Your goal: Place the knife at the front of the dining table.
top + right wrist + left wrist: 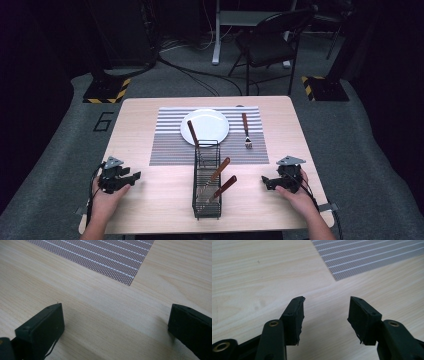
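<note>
Black hand-held gripper (pixel 136 176), brass screws

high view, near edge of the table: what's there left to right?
left gripper → wire basket with wooden-handled cutlery → right gripper. Both grippers are open, holding nothing, each resting on the table.

High view above the table (pixel 150 210), facing forward-down; both gripper views low, close, apparently sharing the striped placemat (pixel 372 257).

black numeral "6" (pixel 102 121) on grey floor (pixel 60 150)
</note>
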`<state>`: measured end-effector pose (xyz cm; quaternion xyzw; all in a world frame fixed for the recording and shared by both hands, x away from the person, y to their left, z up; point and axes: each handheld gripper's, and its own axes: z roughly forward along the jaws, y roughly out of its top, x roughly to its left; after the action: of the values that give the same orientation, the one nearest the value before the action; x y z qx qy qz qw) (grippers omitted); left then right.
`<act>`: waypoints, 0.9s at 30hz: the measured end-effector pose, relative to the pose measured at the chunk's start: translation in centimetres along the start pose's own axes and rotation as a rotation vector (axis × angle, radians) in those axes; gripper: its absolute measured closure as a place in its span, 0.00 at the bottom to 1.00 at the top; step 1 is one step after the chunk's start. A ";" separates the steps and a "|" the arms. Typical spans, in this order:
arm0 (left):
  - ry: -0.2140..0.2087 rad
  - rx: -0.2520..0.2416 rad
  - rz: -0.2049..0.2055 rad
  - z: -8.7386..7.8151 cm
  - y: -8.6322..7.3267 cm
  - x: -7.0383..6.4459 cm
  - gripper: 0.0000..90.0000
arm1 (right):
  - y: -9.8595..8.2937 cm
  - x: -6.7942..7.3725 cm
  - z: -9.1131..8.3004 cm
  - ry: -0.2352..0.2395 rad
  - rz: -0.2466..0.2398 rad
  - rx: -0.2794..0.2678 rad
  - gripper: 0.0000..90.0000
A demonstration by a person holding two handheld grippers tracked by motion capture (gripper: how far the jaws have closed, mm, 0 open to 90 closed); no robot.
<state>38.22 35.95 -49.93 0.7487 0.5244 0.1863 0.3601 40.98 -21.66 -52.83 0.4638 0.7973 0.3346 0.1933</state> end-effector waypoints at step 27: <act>-0.151 -0.133 0.015 -2.0 8.7 -6.0 0.51 | 0.0 0.0 0.0 -0.001 -0.001 0.000 0.00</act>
<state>40.27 29.44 -41.55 0.7391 0.4765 0.1665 0.4460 40.98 -21.66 -52.83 0.4637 0.7974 0.3343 0.1935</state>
